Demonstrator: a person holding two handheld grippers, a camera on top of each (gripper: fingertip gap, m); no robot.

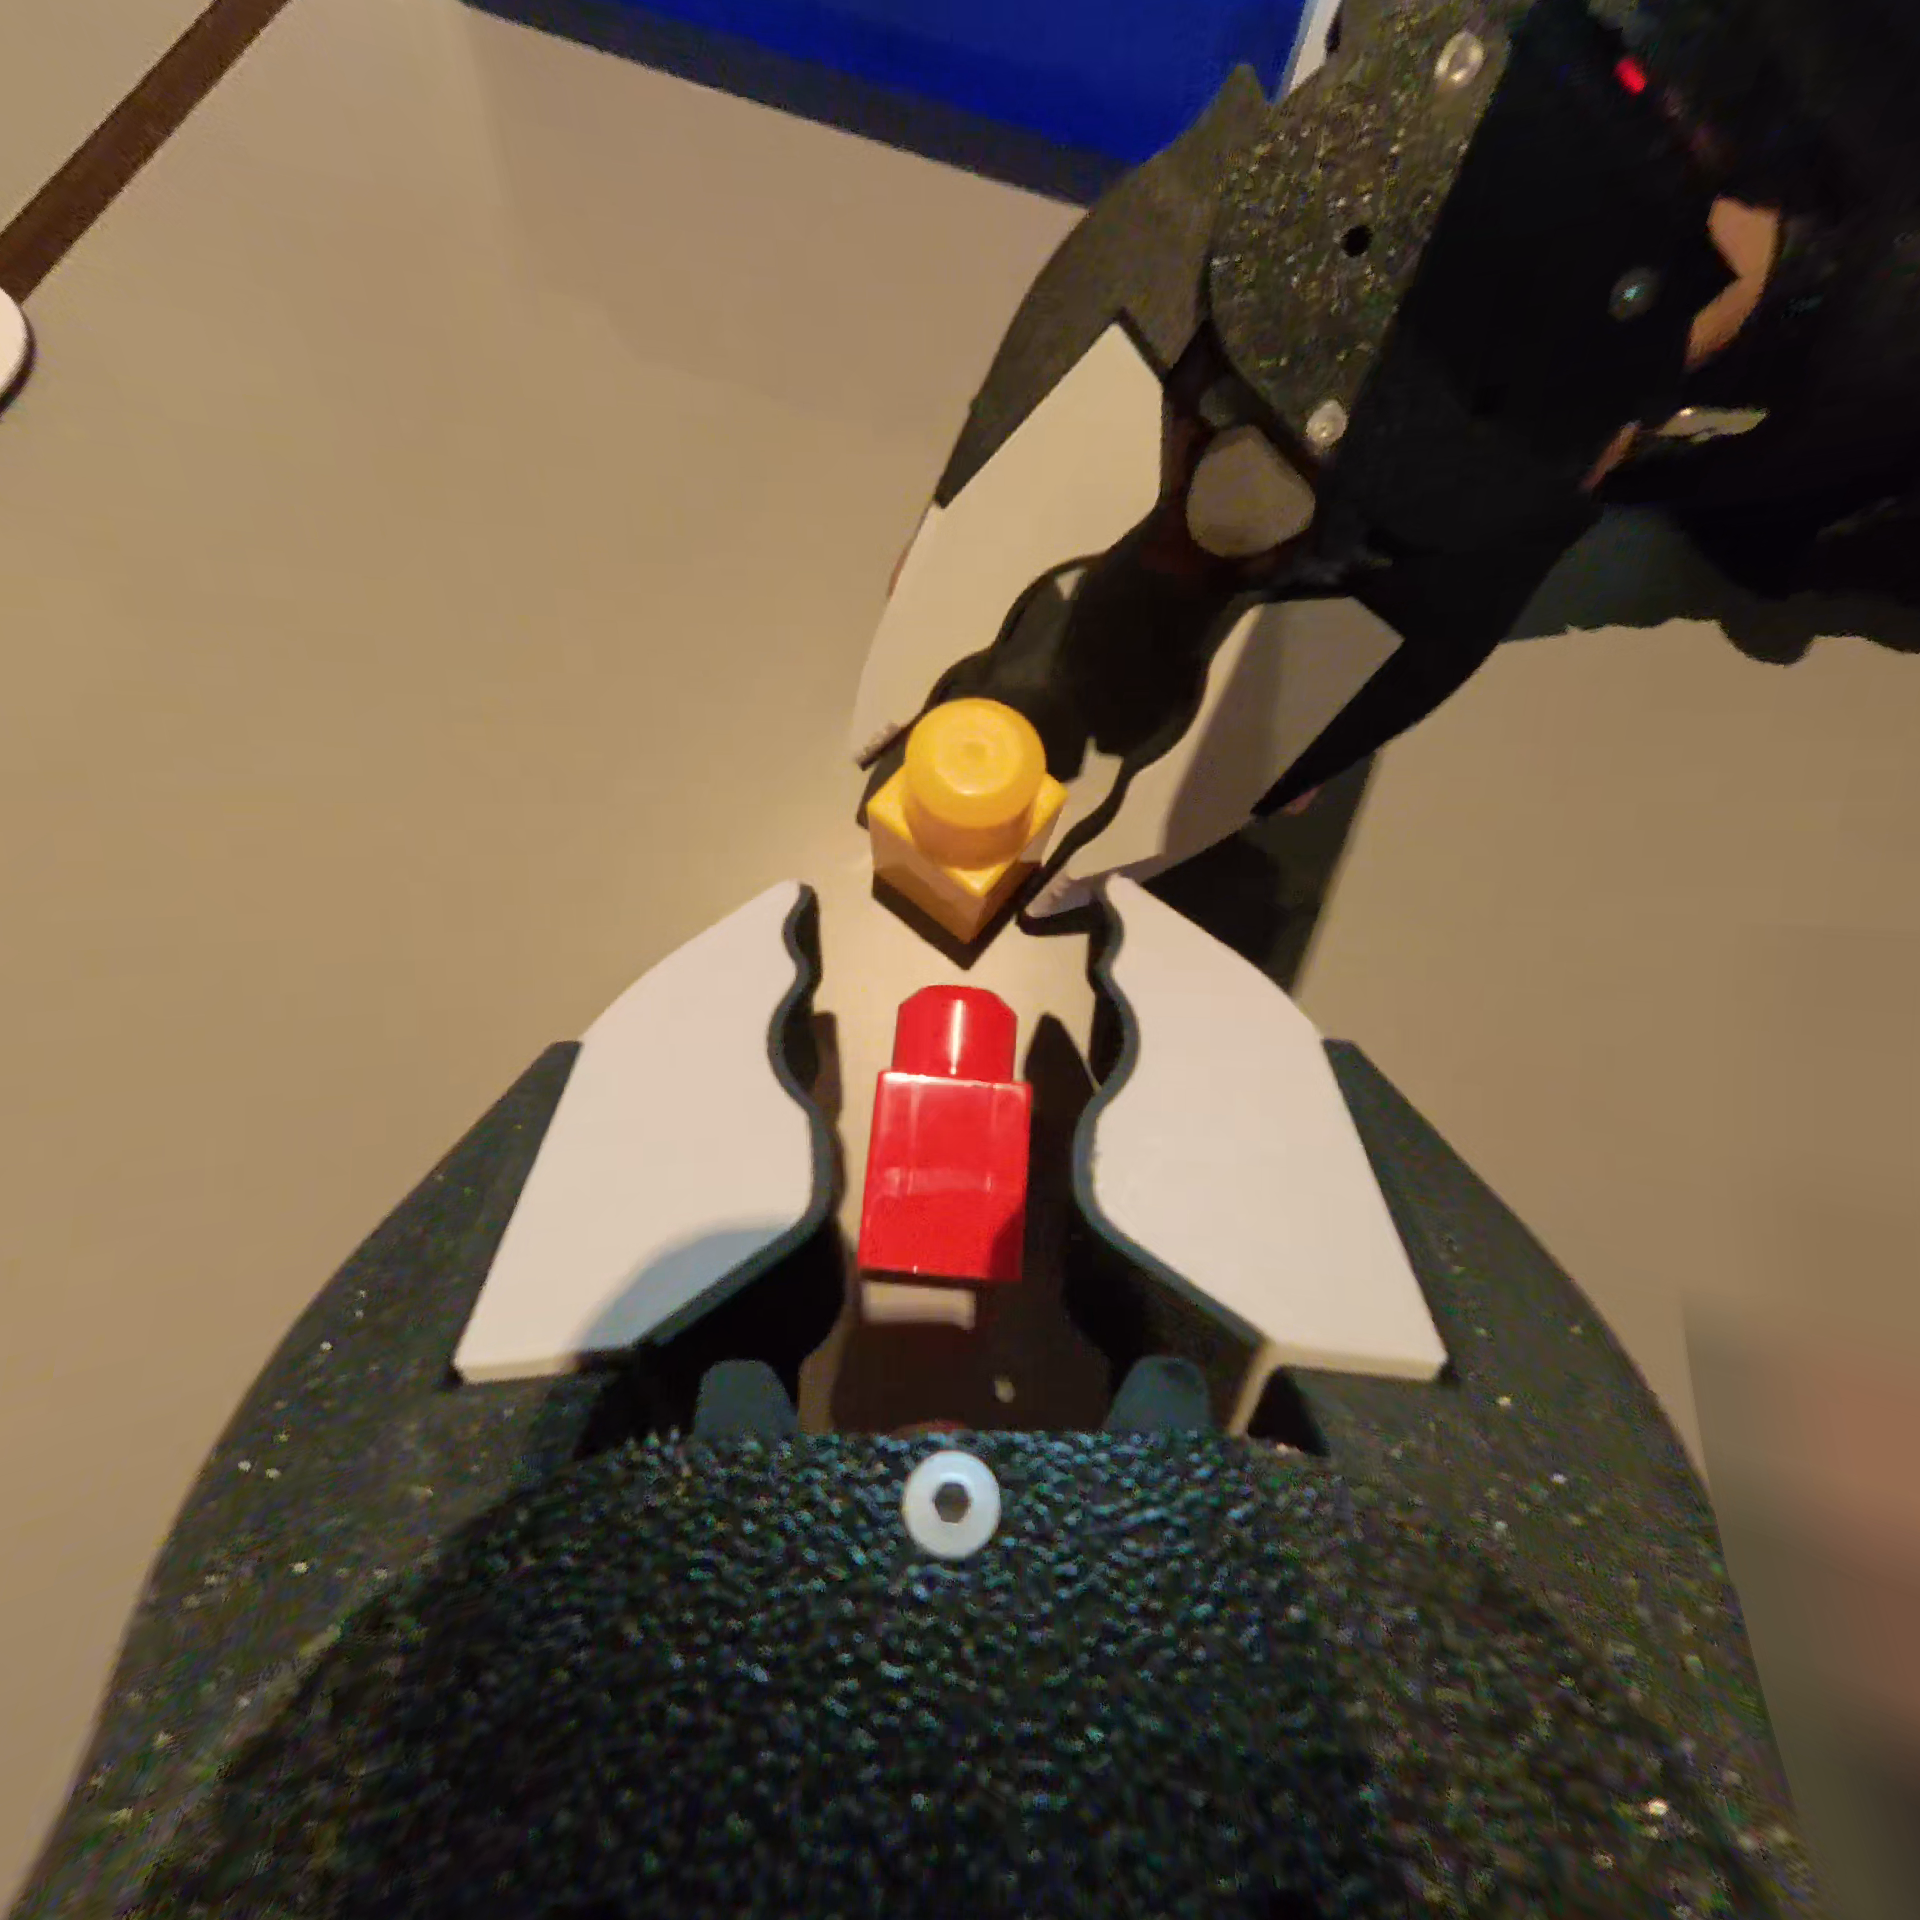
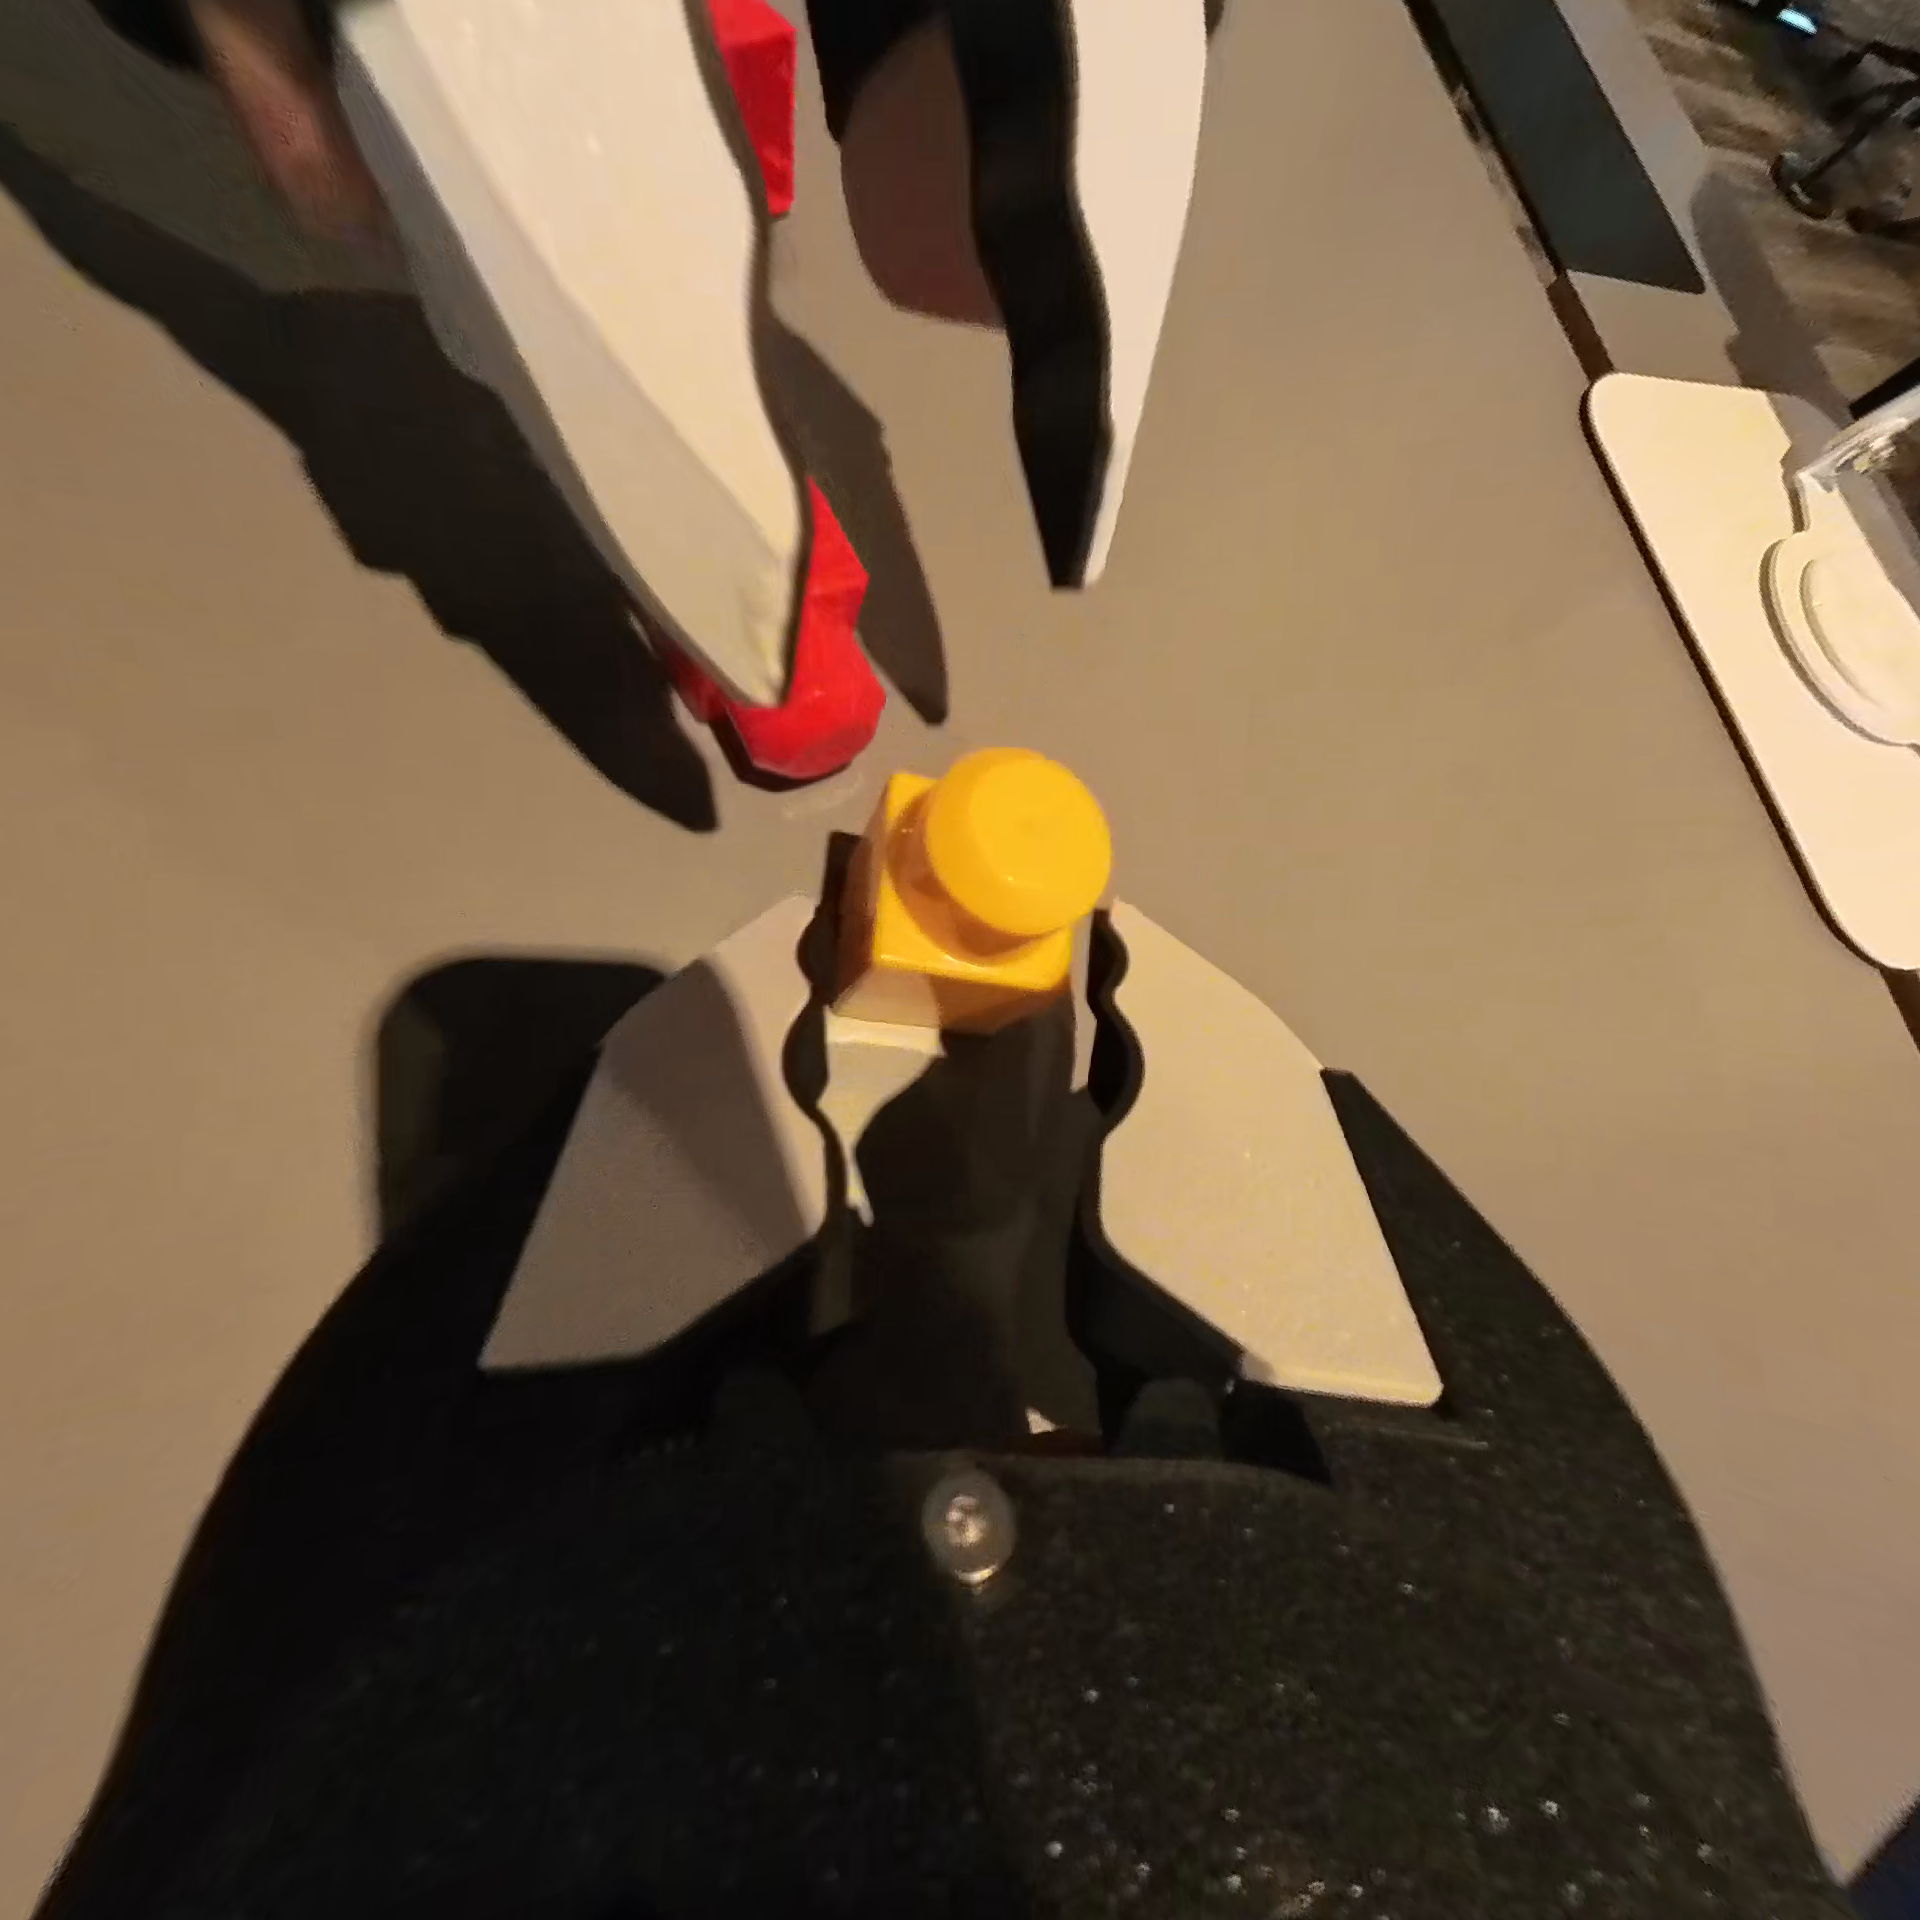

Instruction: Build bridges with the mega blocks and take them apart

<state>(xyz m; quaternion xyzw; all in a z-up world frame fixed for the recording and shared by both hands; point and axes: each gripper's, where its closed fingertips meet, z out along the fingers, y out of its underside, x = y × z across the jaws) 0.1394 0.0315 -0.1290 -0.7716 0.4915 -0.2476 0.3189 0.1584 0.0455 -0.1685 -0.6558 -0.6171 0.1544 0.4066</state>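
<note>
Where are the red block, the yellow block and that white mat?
red block (image 1: 943, 1174), left wrist view, on its upper side face.
yellow block (image 2: 1013, 868), right wrist view, on its round stud.
white mat (image 2: 1704, 582), right wrist view, on its flat surface.

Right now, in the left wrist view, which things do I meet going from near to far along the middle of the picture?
Left gripper → red block lying between its fingers → yellow block standing on the table → right gripper reaching to the yellow block → blue surface at the far edge.
</note>
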